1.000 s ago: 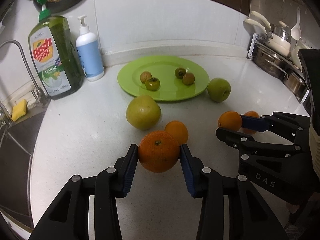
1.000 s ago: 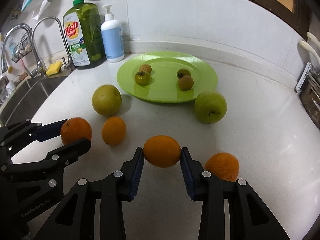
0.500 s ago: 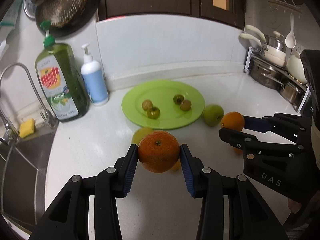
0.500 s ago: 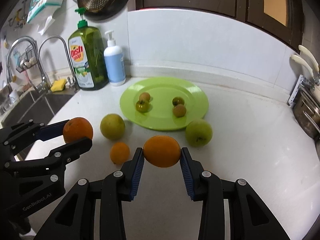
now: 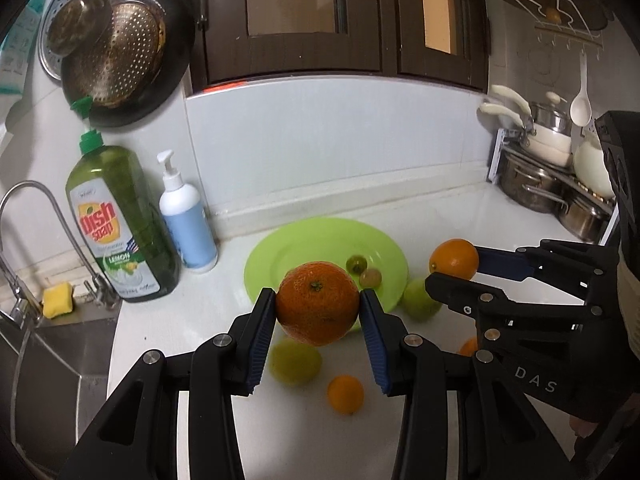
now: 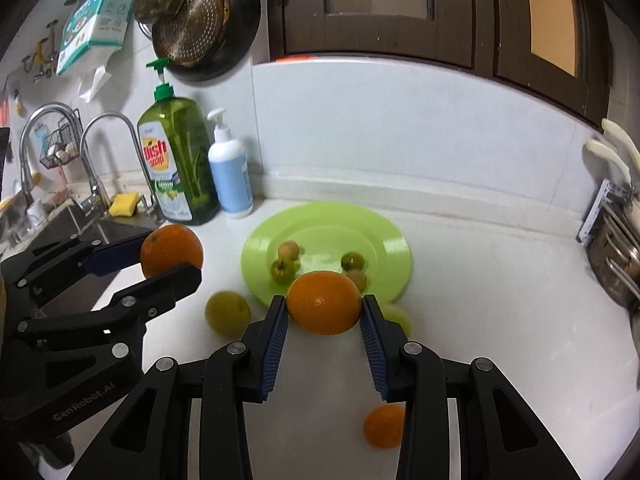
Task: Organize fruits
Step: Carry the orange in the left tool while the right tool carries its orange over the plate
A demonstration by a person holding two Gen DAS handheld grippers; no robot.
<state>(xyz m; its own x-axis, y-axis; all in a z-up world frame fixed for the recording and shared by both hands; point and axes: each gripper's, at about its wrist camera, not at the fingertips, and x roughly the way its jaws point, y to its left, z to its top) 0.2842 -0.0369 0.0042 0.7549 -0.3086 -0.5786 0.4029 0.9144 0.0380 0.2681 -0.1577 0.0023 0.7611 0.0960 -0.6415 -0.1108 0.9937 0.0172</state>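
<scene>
Two grippers hold fruit in the air above a white counter (image 6: 500,320), each clamped on its own orange. The left gripper (image 5: 318,312) pinches a large orange (image 5: 317,303) between blue pads (image 5: 262,336), stem end facing the camera; the right gripper (image 6: 324,314) squeezes a smoother orange (image 6: 324,303) the same way. Both fruits hang in front of the green plate (image 6: 384,240), on the near side of it and clear of the counter.

On the plate lie four small fruits (two greenish, two brownish): one pair (image 6: 285,264) toward the plate's left, the other (image 6: 353,266) toward its middle, partly hidden behind the right gripper's orange. A green apple (image 5: 420,300) sits just off the plate's near-right rim, and a yellow-green fruit (image 6: 227,313), blurred, sits off its near-left rim. Nearer than the plate, two small oranges rest on the counter: one (image 5: 345,394) between the left gripper's fingers in that view, the other (image 6: 383,426) beside the right gripper's right finger.

Left of the plate, against the wall, stand a blue pump bottle (image 6: 231,172) and a green dish soap bottle (image 6: 178,164), touching or nearly so. Beyond them are the sink tap (image 6: 100,152) and a yellow sponge (image 6: 124,204).
</scene>
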